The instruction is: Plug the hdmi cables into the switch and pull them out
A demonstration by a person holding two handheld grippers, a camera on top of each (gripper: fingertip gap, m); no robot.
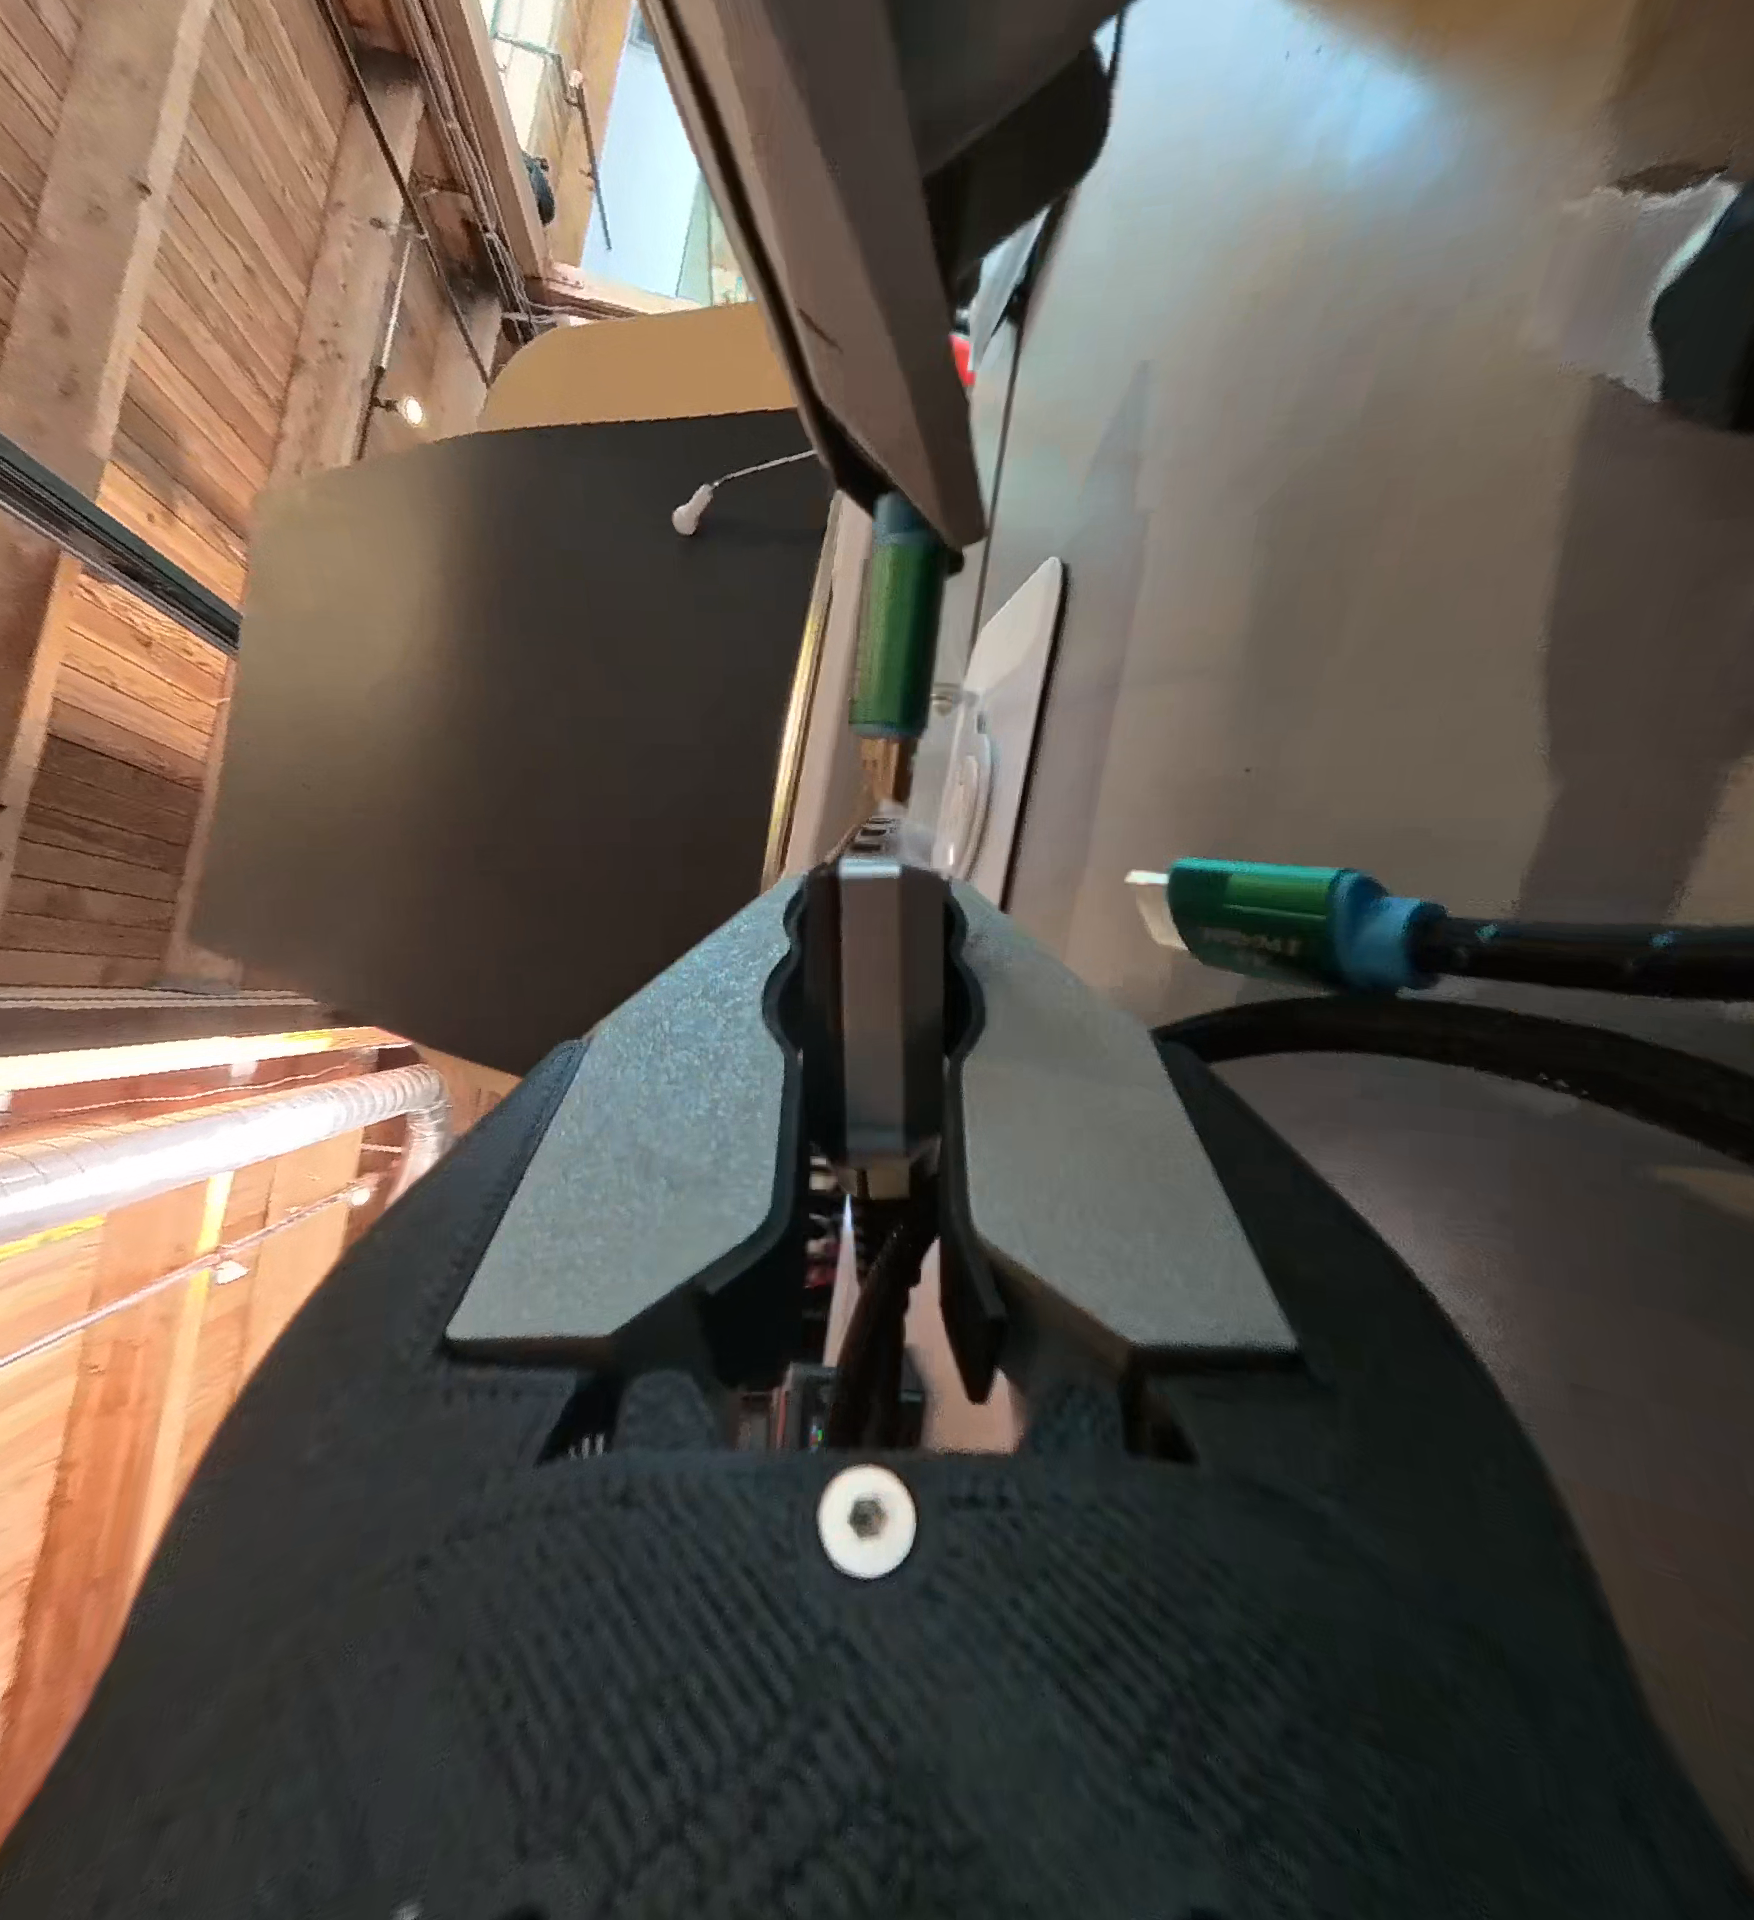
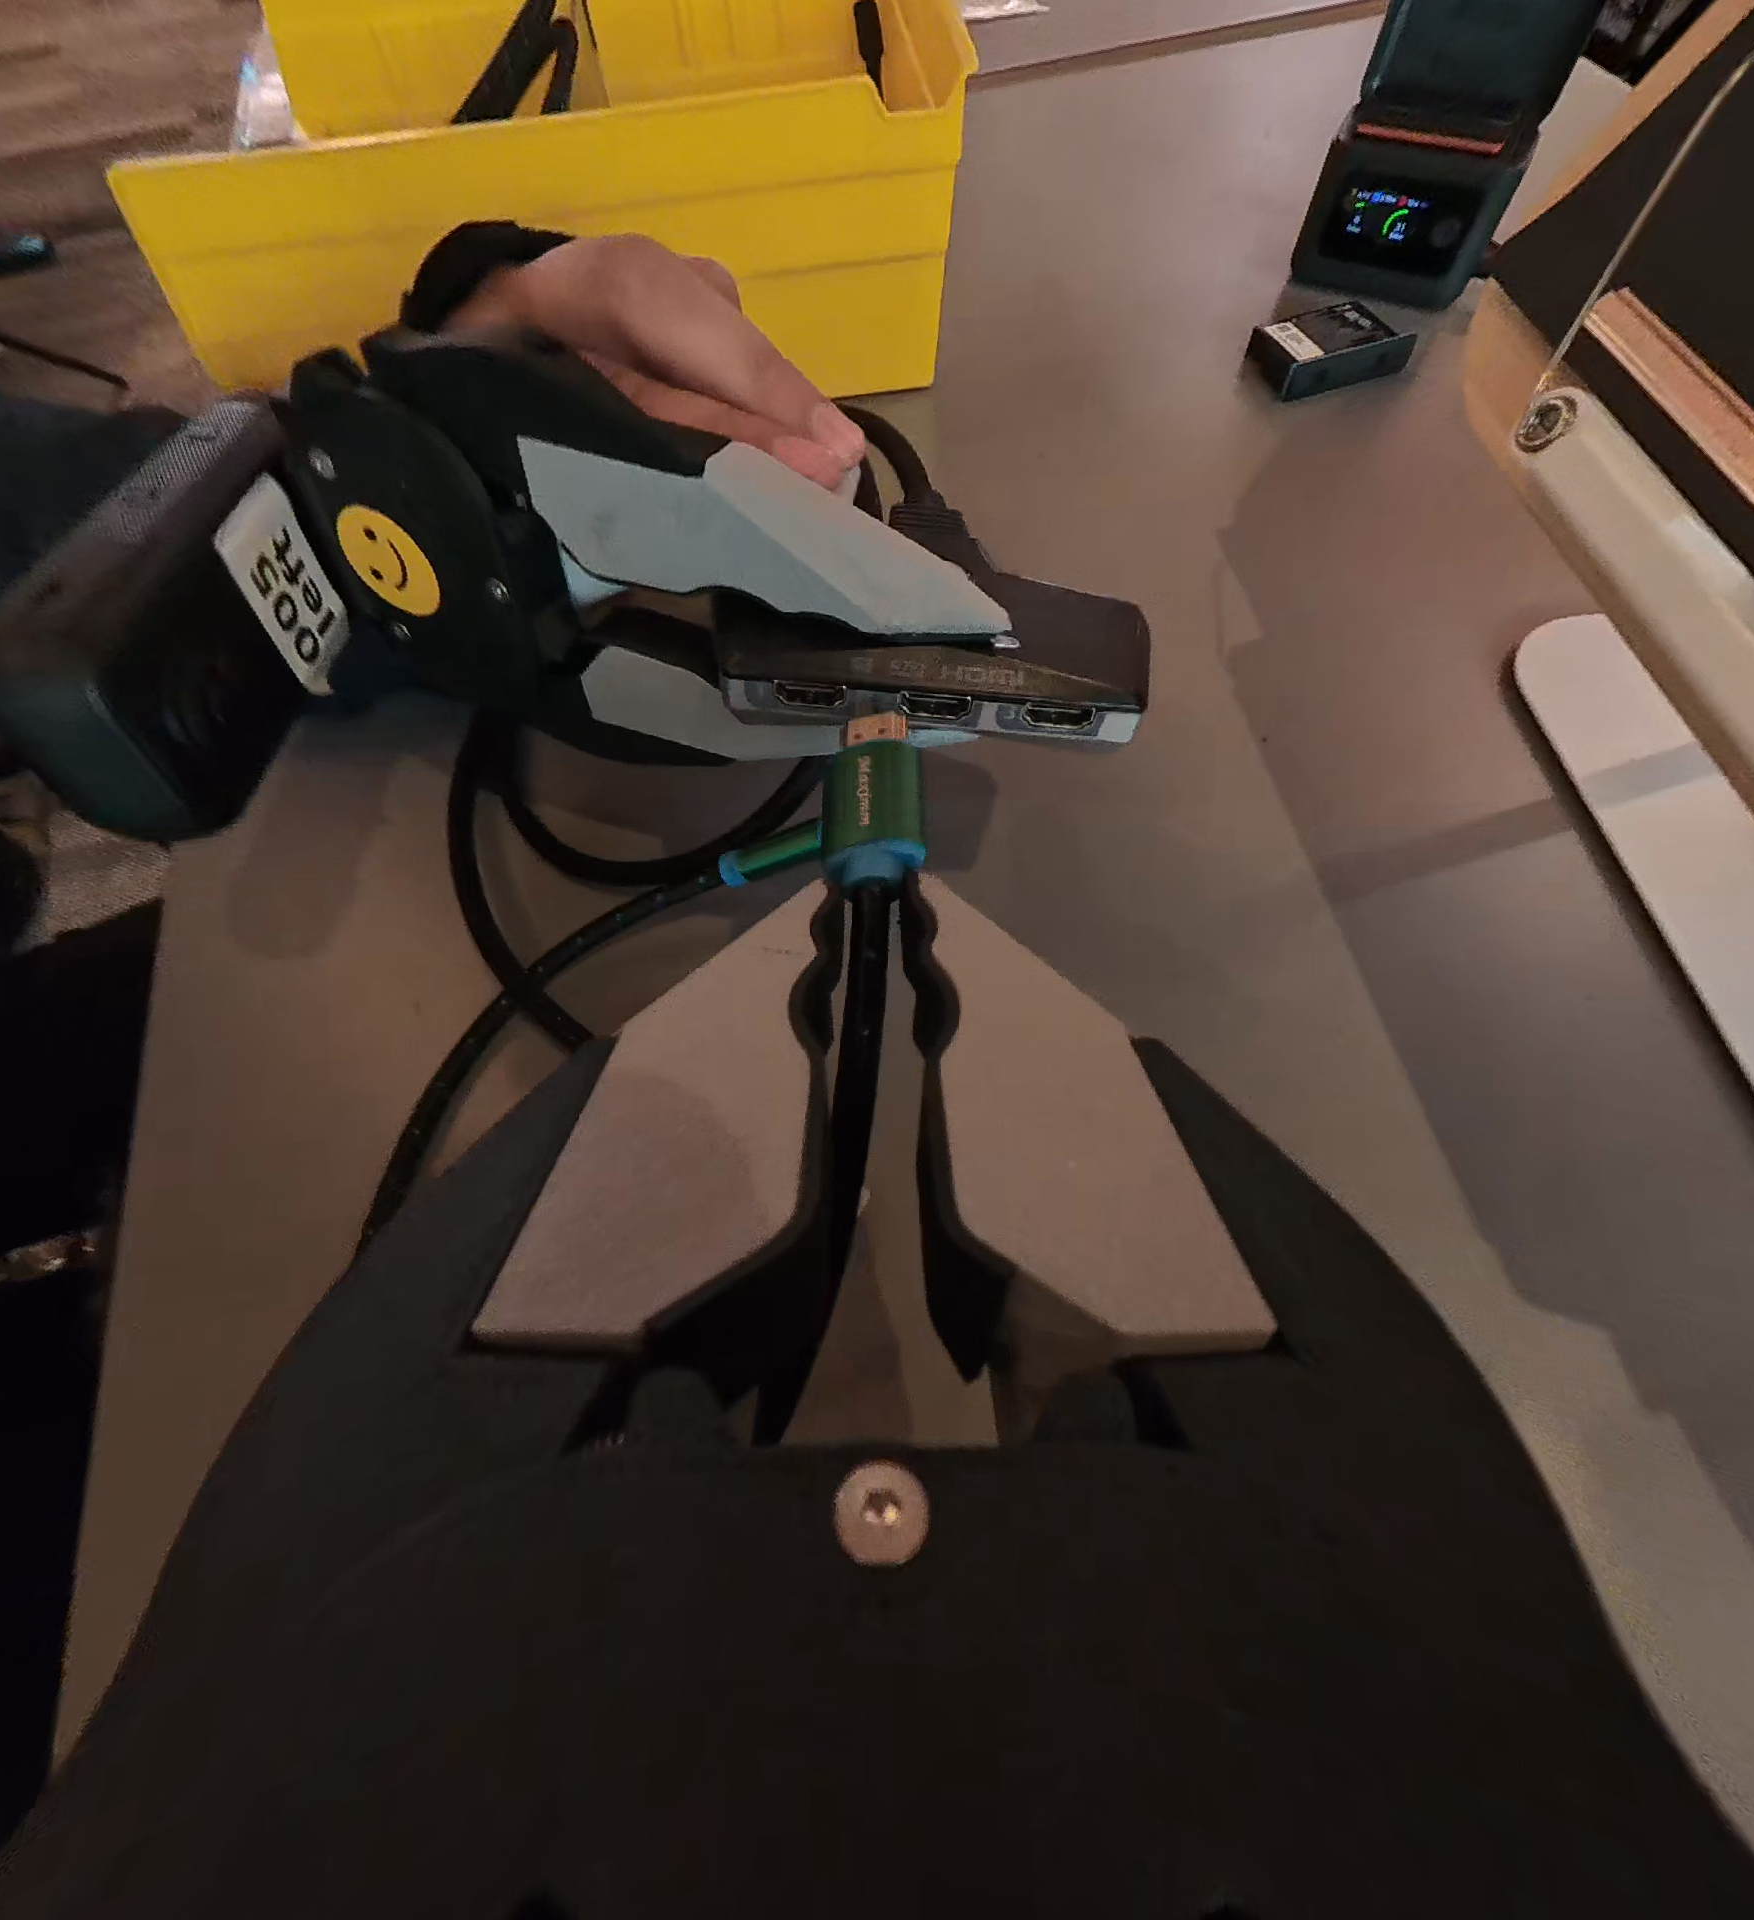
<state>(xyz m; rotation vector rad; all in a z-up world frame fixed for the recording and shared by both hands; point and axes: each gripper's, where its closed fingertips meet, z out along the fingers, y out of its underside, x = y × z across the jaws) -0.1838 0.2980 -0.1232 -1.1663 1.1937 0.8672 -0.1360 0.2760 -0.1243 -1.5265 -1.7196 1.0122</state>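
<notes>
My left gripper (image 1: pixel 878 914) is shut on the dark HDMI switch (image 1: pixel 878 997) and holds it above the table. In the right wrist view the switch (image 2: pixel 935 665) shows three ports in a row facing me, clamped between the left gripper's grey fingers (image 2: pixel 748 551). My right gripper (image 2: pixel 868 914) is shut on a black cable just behind its green HDMI plug (image 2: pixel 873 805). The gold tip sits right at the middle port, not inserted. That plug also shows in the left wrist view (image 1: pixel 894 634). A second green plug (image 1: pixel 1257 925) lies loose on the table, also in the right wrist view (image 2: pixel 769 857).
A yellow bin (image 2: pixel 561 208) stands behind the left gripper, with a person's hand (image 2: pixel 665 332) on that gripper. A small device with a lit screen (image 2: pixel 1403 218) and a small black box (image 2: pixel 1330 353) are at the back right. A white flat plate (image 2: pixel 1683 831) and a wooden-edged board (image 2: pixel 1683 343) are on the right. Cable loops (image 2: pixel 499 831) lie under the switch. The gap from one gripper's tips to the other's is roughly 6 cm. About 20 cm separates my left fingertips from the white flat plate (image 2: pixel 1683 831).
</notes>
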